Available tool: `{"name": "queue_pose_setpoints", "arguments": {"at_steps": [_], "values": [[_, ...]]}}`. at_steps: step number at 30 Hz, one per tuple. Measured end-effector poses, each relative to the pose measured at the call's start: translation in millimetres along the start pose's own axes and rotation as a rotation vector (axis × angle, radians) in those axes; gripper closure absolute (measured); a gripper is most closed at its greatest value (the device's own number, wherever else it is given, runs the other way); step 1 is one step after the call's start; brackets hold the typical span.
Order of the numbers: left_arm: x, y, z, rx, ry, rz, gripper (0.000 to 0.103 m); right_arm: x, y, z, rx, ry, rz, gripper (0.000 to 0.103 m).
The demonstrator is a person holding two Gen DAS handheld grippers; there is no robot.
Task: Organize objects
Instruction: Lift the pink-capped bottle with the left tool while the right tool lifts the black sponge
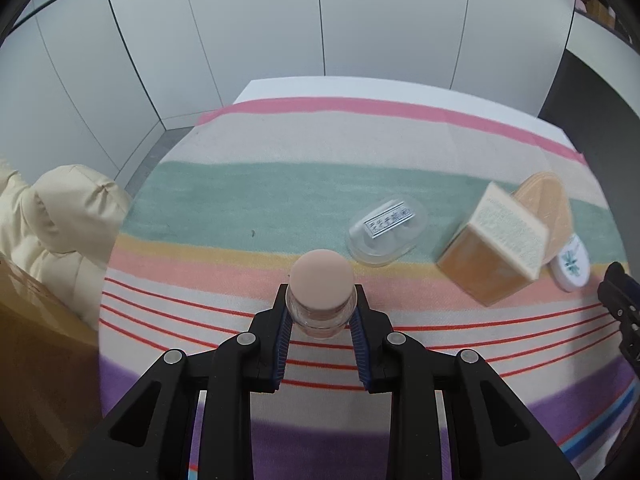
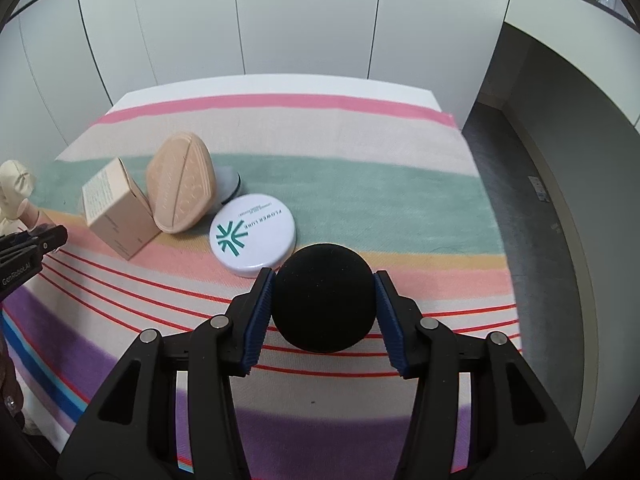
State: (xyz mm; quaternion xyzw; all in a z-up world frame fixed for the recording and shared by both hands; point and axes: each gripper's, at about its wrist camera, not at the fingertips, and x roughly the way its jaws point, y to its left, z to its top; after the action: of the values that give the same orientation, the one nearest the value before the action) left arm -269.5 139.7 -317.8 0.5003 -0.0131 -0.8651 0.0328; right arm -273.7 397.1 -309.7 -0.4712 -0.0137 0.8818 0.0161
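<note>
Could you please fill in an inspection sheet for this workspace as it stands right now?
Surface: striped cloth over a white table.
Job's things: tan box, peach diamond case, white round compact, clear oval case.
Clutter: nothing seen.
Grippers: left gripper shut on pink-capped jar; right gripper shut on black sponge.
Cables: nothing seen.
Surroundings: white wall panels; cream padded sleeve.

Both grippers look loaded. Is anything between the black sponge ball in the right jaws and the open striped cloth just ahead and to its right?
Nothing visible. The right gripper is shut on the black sponge ball; the cloth ahead and right is bare. The white round compact sits close ahead-left, so keep right.
</note>
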Motion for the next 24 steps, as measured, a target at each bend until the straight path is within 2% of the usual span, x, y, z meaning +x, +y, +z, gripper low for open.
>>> {"name": "queue_pose_setpoints", "arguments": {"at_steps": [3, 9, 17, 24], "values": [[-20, -2, 8, 0.012, -0.004, -0.028, 0.075, -10, 3, 5, 0.000, 0.003, -0.015, 0.051], [-73, -1, 33, 0.077, -0.073, -0.022, 0.075, -57, -10, 19, 0.013, -0.011, -0.009, 0.051], [-155, 8, 62, 0.093, -0.122, -0.047, 0.075, -146, -15, 64, 0.027, -0.105, -0.008, 0.051], [-217, 20, 76, 0.058, -0.160, -0.047, 0.075, -220, -5, 92, 0.017, -0.189, 0.002, 0.052]]}}
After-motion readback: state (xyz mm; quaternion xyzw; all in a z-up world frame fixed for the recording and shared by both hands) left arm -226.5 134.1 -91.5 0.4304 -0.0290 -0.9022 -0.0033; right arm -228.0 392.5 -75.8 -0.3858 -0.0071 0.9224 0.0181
